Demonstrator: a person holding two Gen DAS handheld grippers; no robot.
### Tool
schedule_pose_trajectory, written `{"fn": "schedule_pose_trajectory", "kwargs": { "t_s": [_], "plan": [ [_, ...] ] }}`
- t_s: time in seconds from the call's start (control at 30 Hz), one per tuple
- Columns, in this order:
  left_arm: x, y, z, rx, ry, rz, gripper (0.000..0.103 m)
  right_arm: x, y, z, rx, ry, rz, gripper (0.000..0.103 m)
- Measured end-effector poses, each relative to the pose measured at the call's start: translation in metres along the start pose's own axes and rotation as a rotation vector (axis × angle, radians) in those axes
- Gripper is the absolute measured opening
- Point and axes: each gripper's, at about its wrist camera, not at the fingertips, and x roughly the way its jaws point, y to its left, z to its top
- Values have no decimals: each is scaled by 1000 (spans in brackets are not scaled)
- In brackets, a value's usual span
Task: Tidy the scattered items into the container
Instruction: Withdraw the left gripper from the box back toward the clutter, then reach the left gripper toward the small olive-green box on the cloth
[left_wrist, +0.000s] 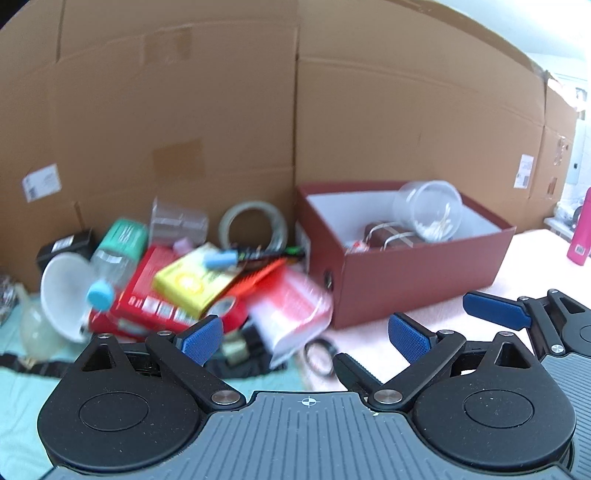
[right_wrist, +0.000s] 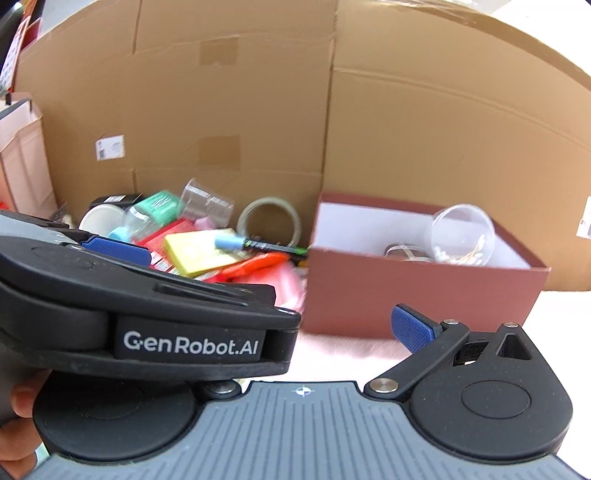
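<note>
Left wrist view: the left gripper (left_wrist: 306, 334) is seen at the bottom of the frame with its blue pads spread wide and nothing between them. The right gripper (left_wrist: 496, 308) enters at the lower right edge; one blue finger is visible, and in its own view the left finger is hidden behind the other tool, so its opening cannot be told.

The scattered items are heaped at centre left, against the cardboard wall (left_wrist: 221, 110). The dark red box (left_wrist: 417, 284) stands just beside the heap at centre right and already holds a clear plastic cup (left_wrist: 428, 208) and a brown bundle (left_wrist: 388, 234).

The yellow carton (left_wrist: 192, 282) lies on top of the red carton (left_wrist: 147, 302); it is judged light and stiff, best taken across its narrow edges. The tape roll (left_wrist: 253, 227) is judged rigid and could be pinched through its ring. The clear bottle with a blue cap (left_wrist: 107, 273) is judged slippery and likely to roll. The blue-capped marker (left_wrist: 236, 256) is thin and would need a narrow, centred pinch.
</note>
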Motion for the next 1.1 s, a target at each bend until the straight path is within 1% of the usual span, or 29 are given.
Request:
{"fn": "schedule_pose_trajectory", "kwargs": {
  "t_s": [0.2,0.4,0.6,0.7,0.9,1.1],
  "plan": [
    [-11,20,-26,-33,46,47,102,-6,22,-12,-12,46,46,103],
    [-23,45,-48,-73,84,73,102,-9,50,-25,-48,75,89,103],
    [-35,71,-65,-101,97,91,102,-9,77,-33,-50,118,160,103],
    [-38,88,-70,-133,104,96,102,-6,91,-32,-62,133,188,103],
    [-36,123,-75,-182,117,119,102,1,111,-30,-69,136,213,103],
    [-25,154,-77,-241,147,118,101,21,124,-28,-61,179,234,103]
  ]
}}
